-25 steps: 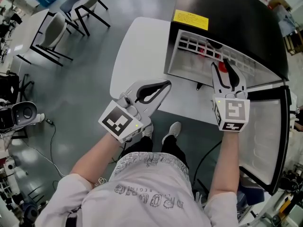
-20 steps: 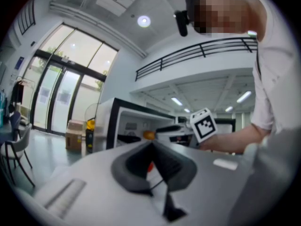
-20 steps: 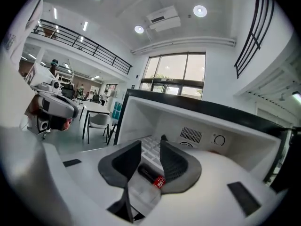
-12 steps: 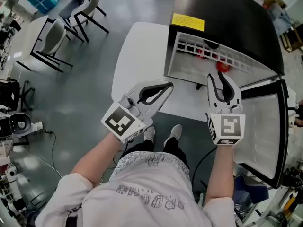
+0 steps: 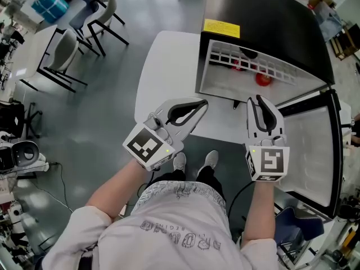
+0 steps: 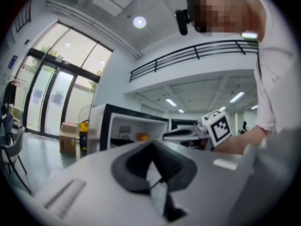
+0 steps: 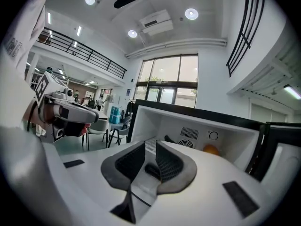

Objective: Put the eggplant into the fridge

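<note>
The black compact fridge (image 5: 264,16) stands open on the white rounded tabletop (image 5: 169,66), with its door (image 5: 315,151) swung out to the right and its pale cavity facing the person. Both claws hover level just in front of the fridge's open mouth, outside it. The left claw (image 5: 198,102) is to the fridge's left with its jaws pressed together on nothing. The right claw (image 5: 259,100) sits squarely before the opening. Its jaws have just been closing and now stand a narrow gap apart, with nothing caught between them. No eggplant lies on the tabletop or in either claw. The only candidate is a dark, tapered shape (image 7: 167,138) deep in the fridge, against the back wall beside the round vent, and it is too small to name for sure. If it is the eggplant, it lies inside the fridge, straight ahead of the right claw and well apart from it. An eggplant would probably be light, firm but bruisable, with slick skin, so it is best gripped gently across its thick middle. A small round orange thing (image 7: 211,149) sits further right on the same back wall.
</note>
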A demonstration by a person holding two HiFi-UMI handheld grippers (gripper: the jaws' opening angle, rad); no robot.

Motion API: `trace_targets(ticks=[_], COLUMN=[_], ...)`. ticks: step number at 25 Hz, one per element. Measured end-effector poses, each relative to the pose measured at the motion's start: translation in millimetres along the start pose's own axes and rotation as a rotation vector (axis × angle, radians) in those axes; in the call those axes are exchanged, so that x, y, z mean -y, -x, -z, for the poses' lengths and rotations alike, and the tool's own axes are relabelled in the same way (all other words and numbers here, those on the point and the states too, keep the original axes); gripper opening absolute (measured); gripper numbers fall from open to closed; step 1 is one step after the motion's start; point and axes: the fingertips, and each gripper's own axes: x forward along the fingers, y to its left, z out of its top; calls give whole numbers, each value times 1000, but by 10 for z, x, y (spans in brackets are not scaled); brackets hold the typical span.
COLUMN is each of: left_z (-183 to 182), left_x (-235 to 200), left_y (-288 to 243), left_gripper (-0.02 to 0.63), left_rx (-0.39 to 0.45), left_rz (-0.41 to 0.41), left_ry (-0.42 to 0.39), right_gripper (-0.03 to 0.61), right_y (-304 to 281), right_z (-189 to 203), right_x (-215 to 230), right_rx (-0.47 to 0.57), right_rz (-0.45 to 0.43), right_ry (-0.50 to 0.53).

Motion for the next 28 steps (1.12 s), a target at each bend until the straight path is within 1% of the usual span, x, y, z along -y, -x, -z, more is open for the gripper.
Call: trace_targets(ticks=[8,13,21,28], left_z=[-65,-91,-70,-87], left_x=[27,34,35,27], left_y=[4,30,16,7], left_gripper=[5,5,5,5], left_rx=[13,12,17,23], left_rz=[25,27,37,38], left_ry=[-12,-4,-9,-4], right_gripper=[51,41,28,20], right_y=[151,221,255,307], right_z=[-38,-72,43,14], right_x=[-101,-173,-274,-270], right_rx=[10,20,4,3], right_rz=[12,13,-4,-14], right_ry=[-20,-36,-66,-57])
